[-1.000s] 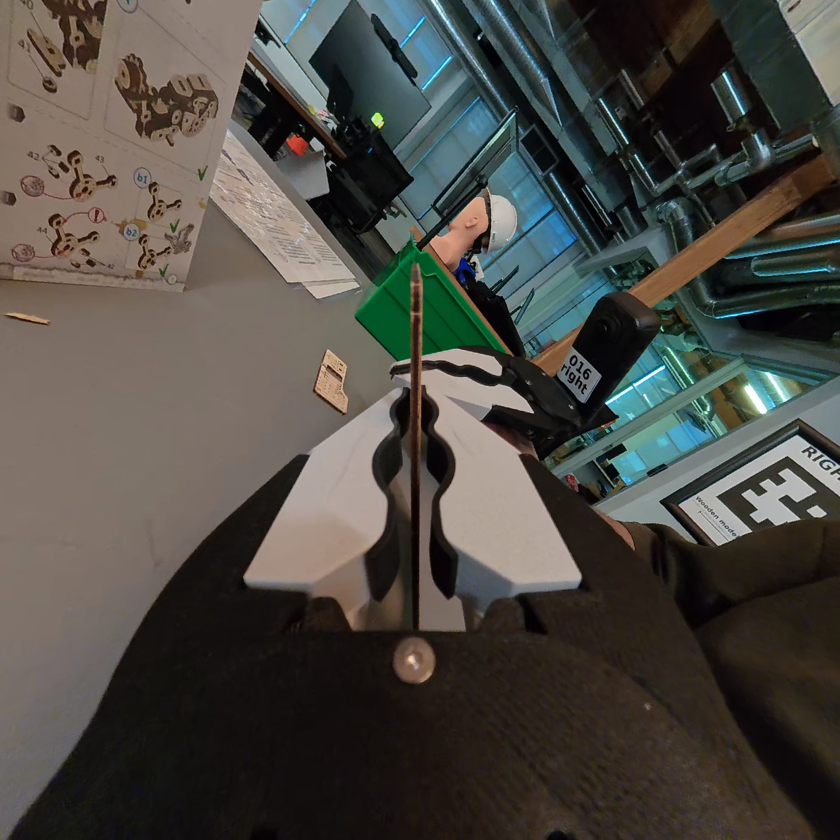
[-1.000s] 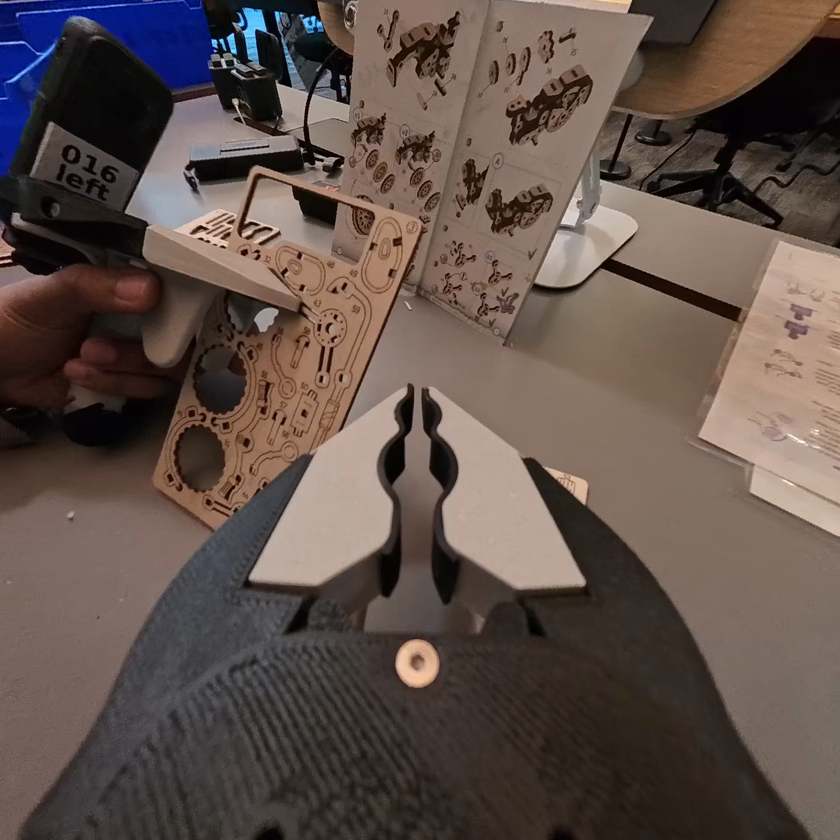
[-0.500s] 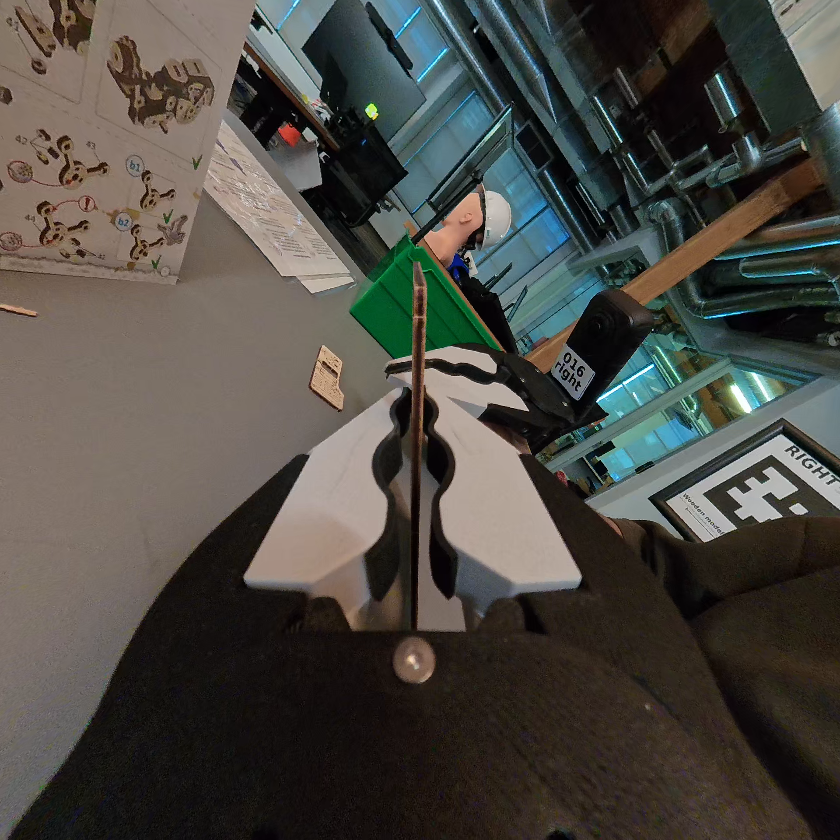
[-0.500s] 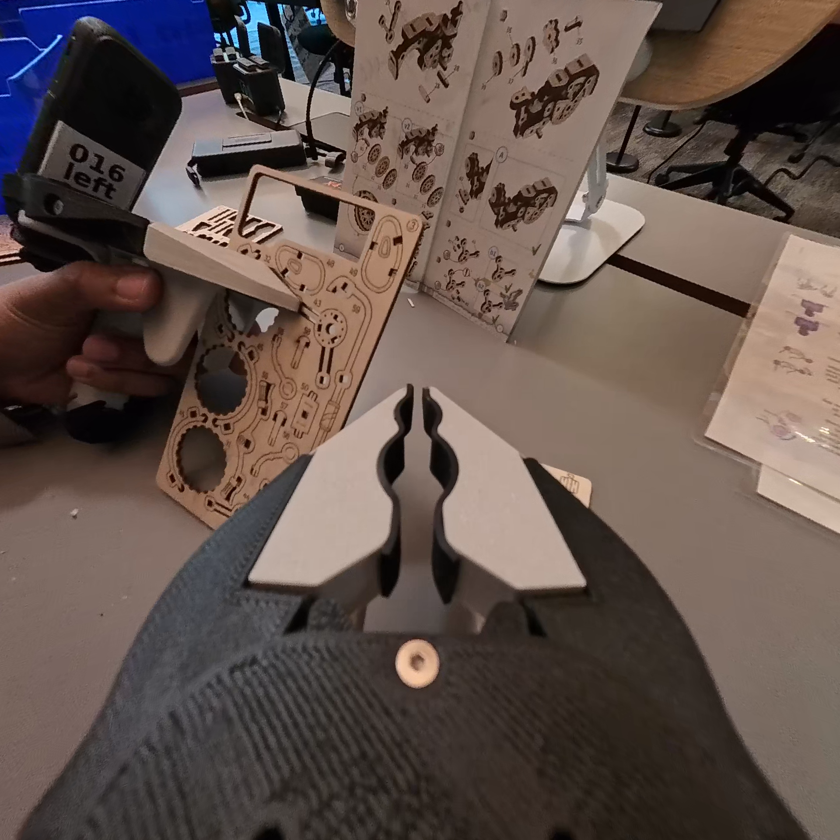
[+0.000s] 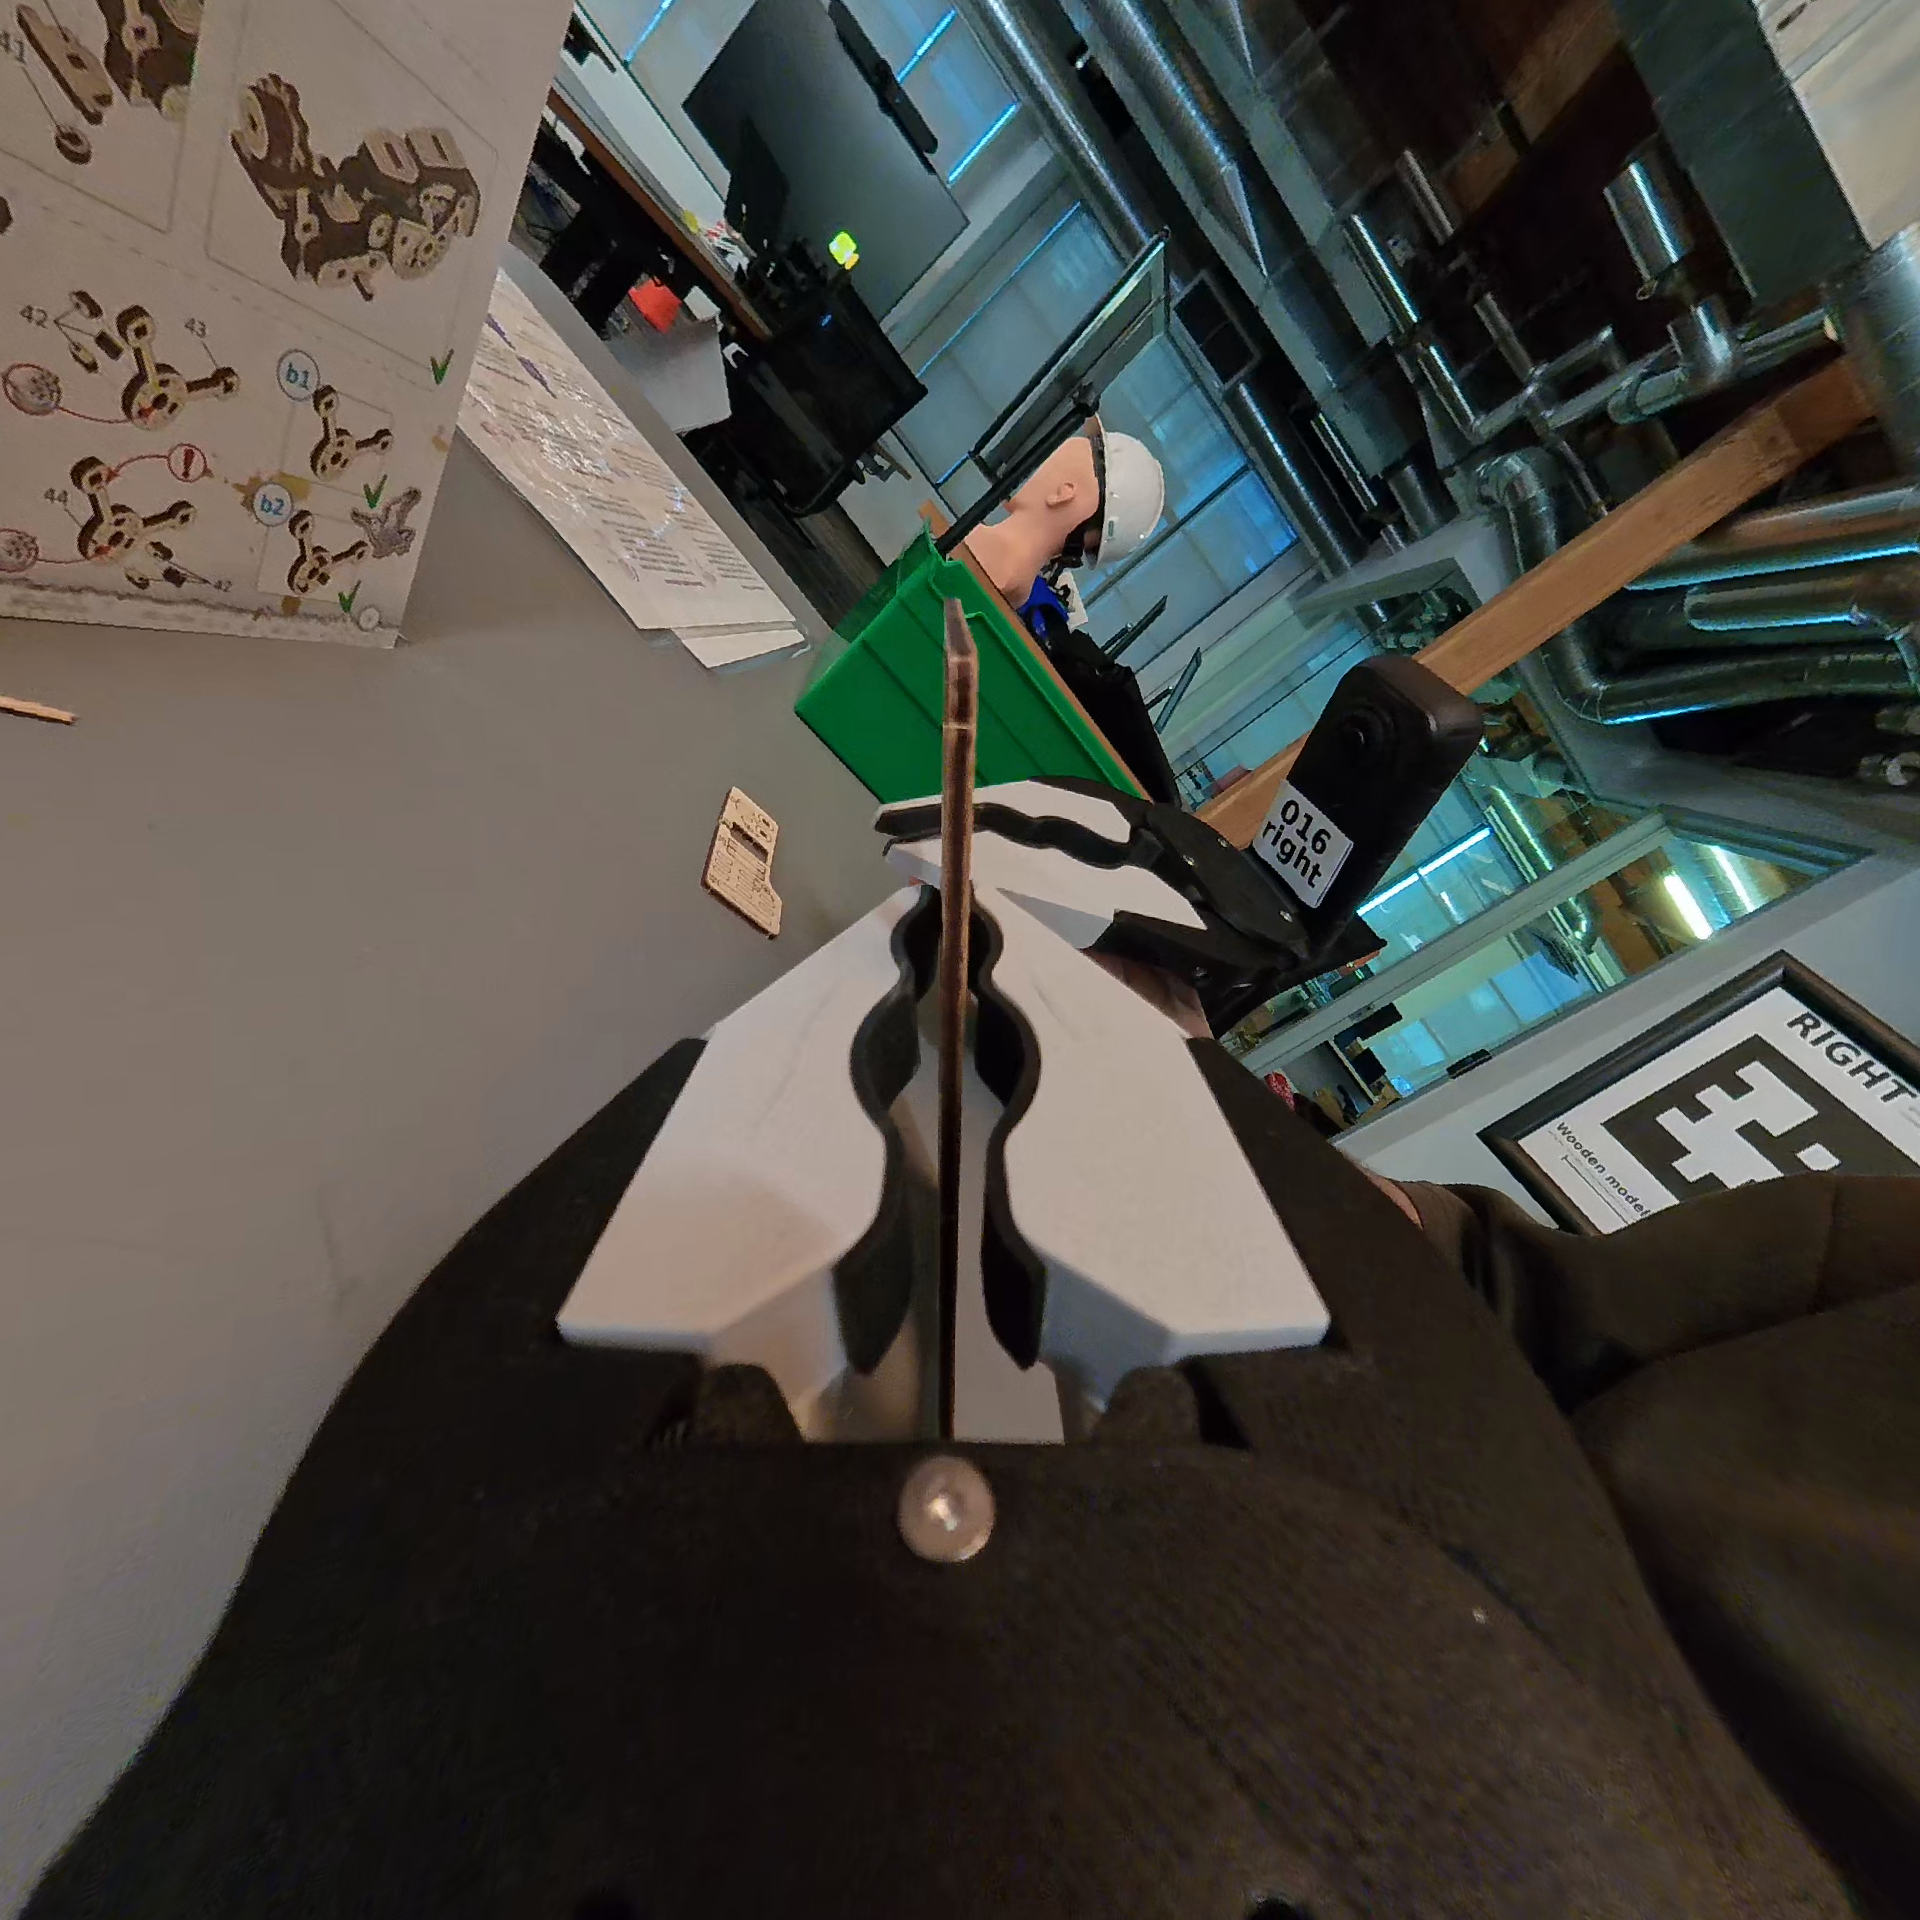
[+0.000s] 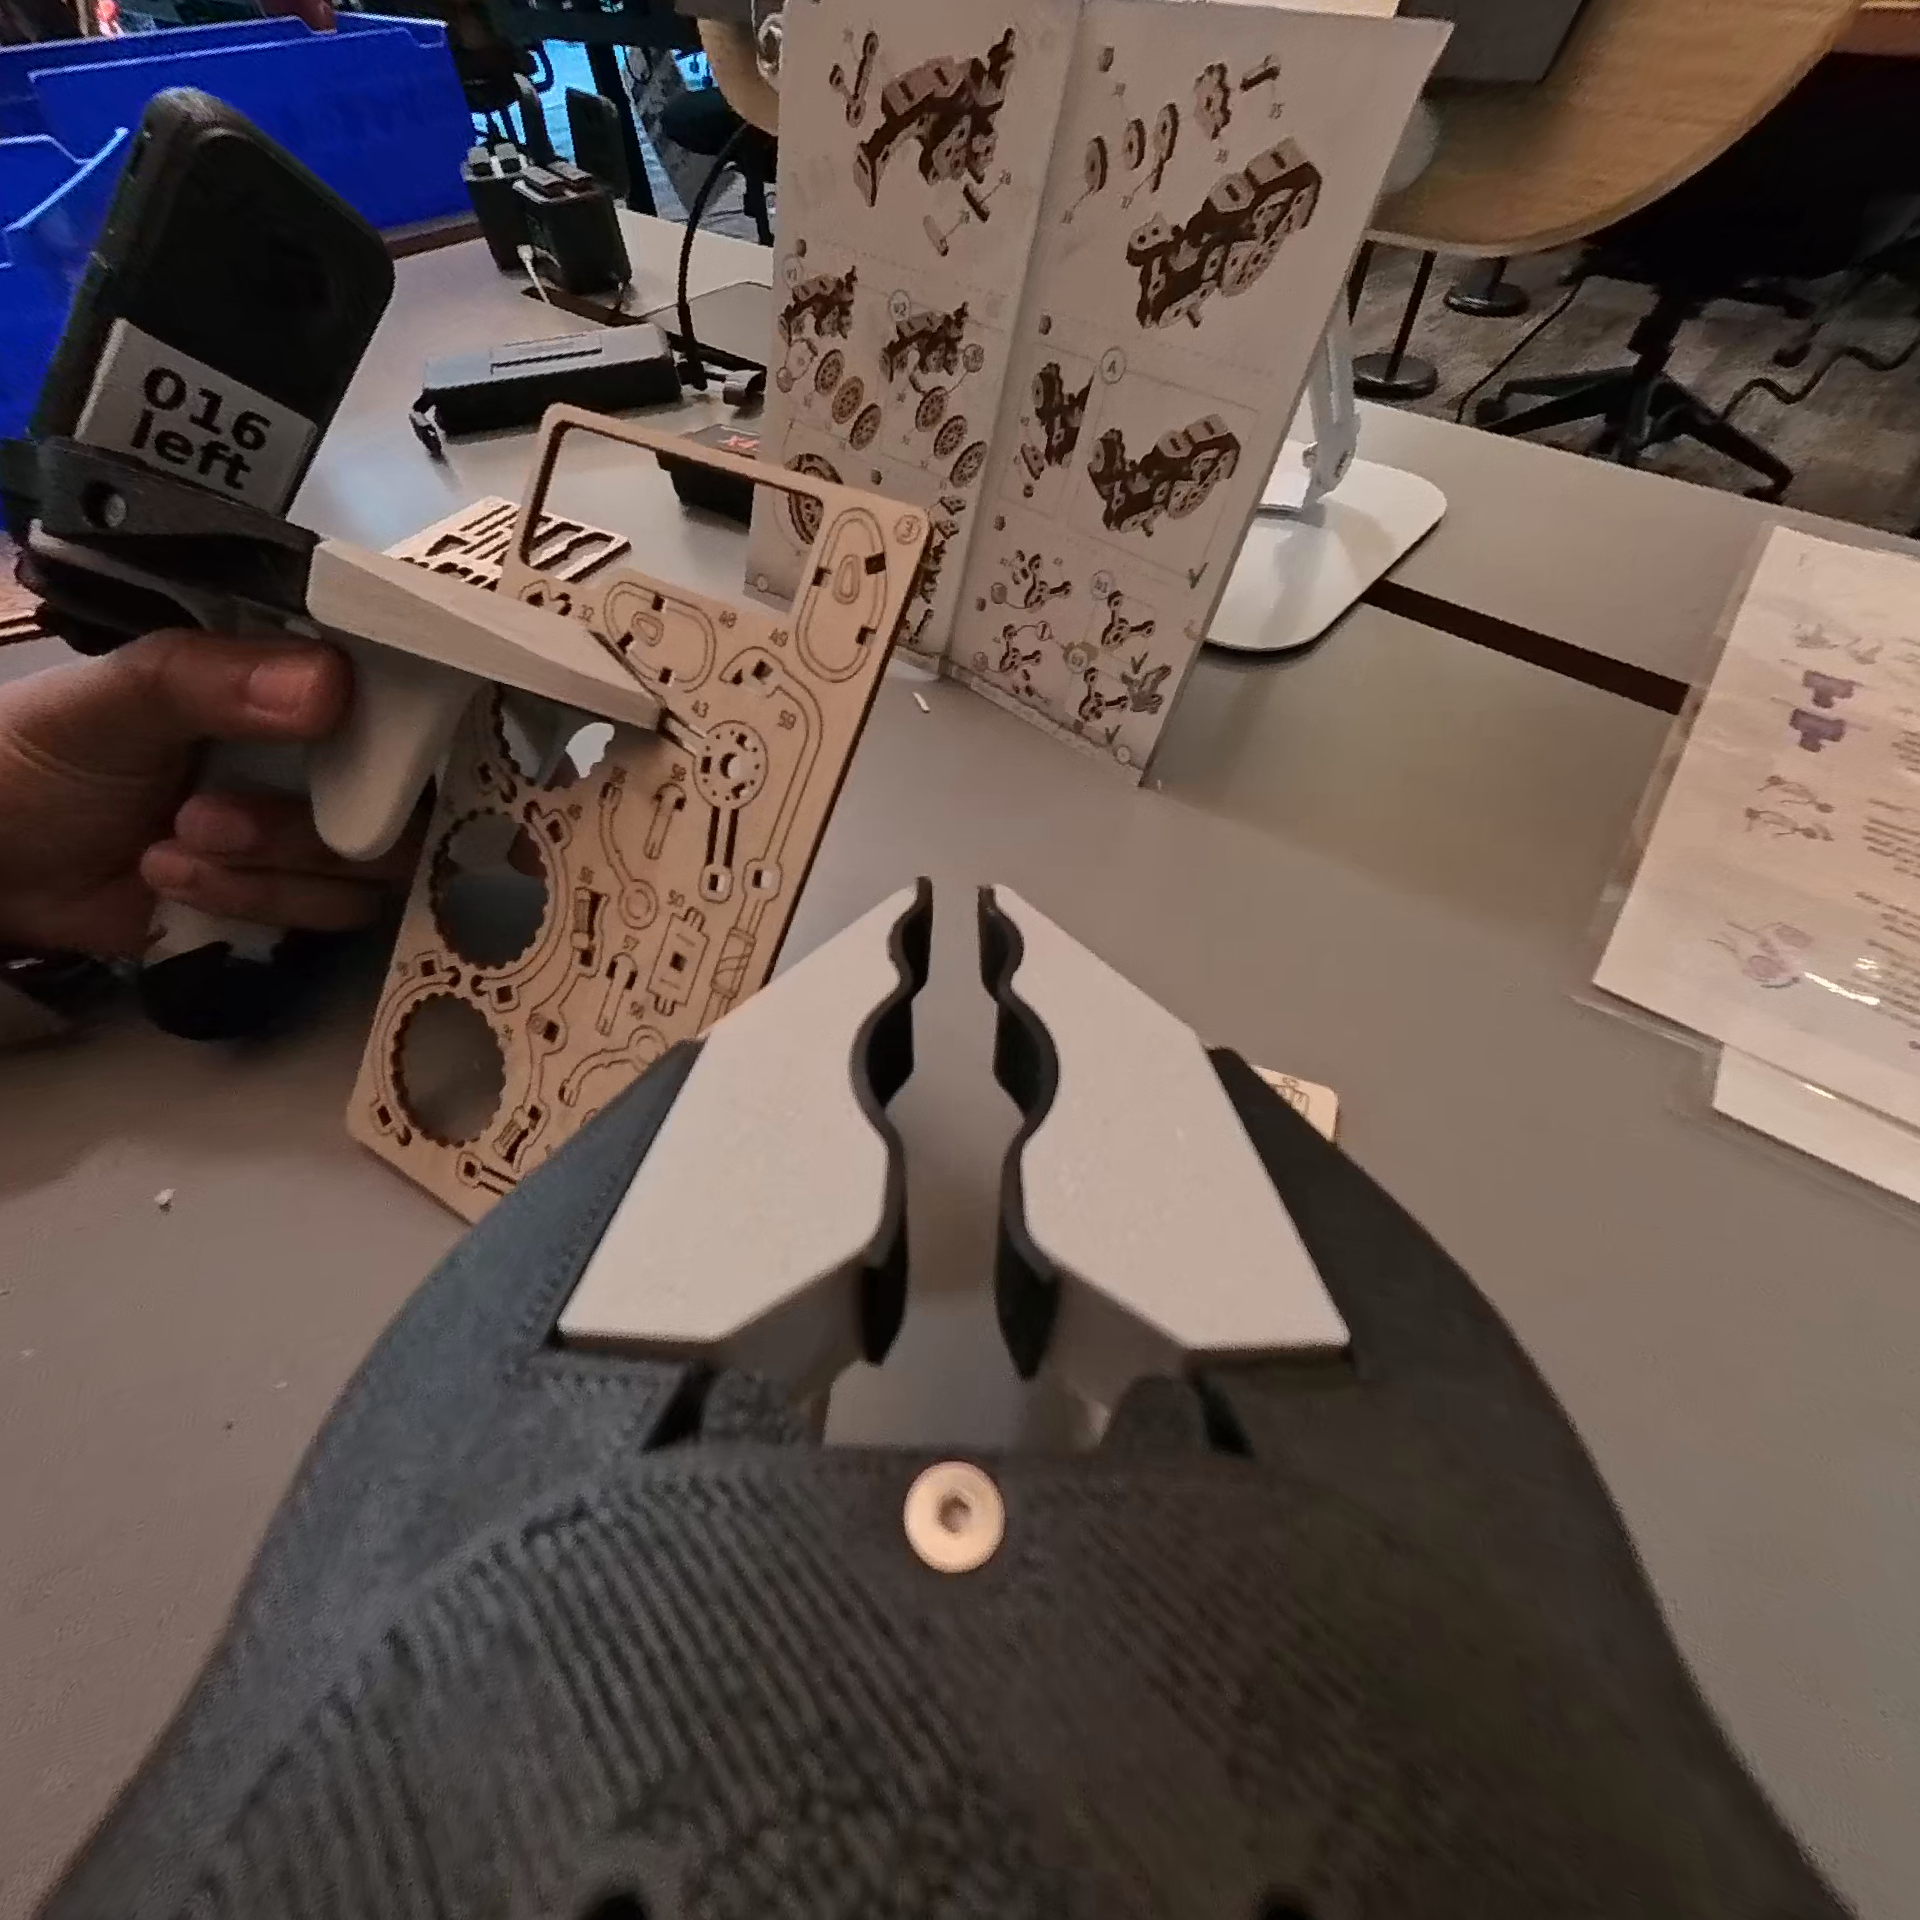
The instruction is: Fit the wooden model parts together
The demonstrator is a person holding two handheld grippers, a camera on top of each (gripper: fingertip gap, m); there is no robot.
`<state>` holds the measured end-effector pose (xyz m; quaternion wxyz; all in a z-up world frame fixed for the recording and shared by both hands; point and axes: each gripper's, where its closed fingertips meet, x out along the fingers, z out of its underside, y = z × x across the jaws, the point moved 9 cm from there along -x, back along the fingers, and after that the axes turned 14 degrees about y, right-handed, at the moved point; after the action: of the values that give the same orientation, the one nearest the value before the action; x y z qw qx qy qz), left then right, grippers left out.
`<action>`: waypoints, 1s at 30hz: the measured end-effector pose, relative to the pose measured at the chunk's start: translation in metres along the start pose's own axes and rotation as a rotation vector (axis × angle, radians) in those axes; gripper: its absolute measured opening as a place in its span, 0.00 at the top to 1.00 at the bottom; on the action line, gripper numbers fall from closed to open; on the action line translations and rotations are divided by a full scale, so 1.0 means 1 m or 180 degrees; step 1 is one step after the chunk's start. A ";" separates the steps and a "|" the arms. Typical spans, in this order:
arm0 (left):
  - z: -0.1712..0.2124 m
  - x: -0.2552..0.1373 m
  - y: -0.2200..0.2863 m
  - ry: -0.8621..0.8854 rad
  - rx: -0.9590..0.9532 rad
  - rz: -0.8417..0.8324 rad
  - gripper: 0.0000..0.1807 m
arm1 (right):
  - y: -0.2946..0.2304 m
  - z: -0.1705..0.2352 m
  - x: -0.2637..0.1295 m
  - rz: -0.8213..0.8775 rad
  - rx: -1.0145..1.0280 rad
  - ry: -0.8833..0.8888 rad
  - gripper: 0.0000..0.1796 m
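A laser-cut wooden parts sheet (image 6: 665,894) stands upright and tilted, its lower edge down at the grey table (image 6: 1299,883). My left gripper (image 6: 649,712) is shut on the sheet's left side; its own view shows the sheet edge-on (image 5: 956,790) between the pads. My right gripper (image 6: 948,899) hangs over the table to the right of the sheet, its jaws a narrow gap apart with nothing between them. It also shows in the left wrist view (image 5: 896,840), just behind the sheet. A small wooden piece (image 5: 743,860) lies flat on the table, half hidden behind my right gripper (image 6: 1299,1096).
An open instruction booklet (image 6: 1039,364) stands behind the sheet. A second wooden sheet (image 6: 488,551) lies flat behind the left gripper. A laminated page (image 6: 1787,831) lies at the right. A green bin (image 5: 894,686) stands at the table's far end. A wood sliver (image 5: 36,710) lies near the booklet. The tips of one gripper are about 6 cm away from the tips of the other. Both grippers' tips are roughly 15 cm from the wood sliver (image 5: 36,710).
My right gripper's jaws have parted a little, from almost touching to a narrow gap. The left gripper keeps its hold on the sheet and has barely shifted.
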<state>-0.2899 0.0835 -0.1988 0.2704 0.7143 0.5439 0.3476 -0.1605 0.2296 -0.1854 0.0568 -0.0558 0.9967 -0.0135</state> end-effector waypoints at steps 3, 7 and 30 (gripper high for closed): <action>0.000 0.000 0.000 -0.0001 -0.0007 0.0003 1.00 | 0.000 0.000 0.000 -0.0006 -0.0004 -0.0017 0.96; 0.000 0.000 0.000 -0.0003 -0.0012 0.0007 1.00 | 0.000 0.001 0.001 -0.0005 -0.0011 -0.0032 0.96; 0.005 0.002 0.007 -0.0237 0.0044 0.0305 1.00 | -0.013 -0.005 -0.004 -0.0904 0.0989 0.0302 0.81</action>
<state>-0.2811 0.0837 -0.1961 0.2685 0.7538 0.5011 0.3296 -0.1556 0.2170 -0.1795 0.0153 -0.1856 0.9663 -0.1775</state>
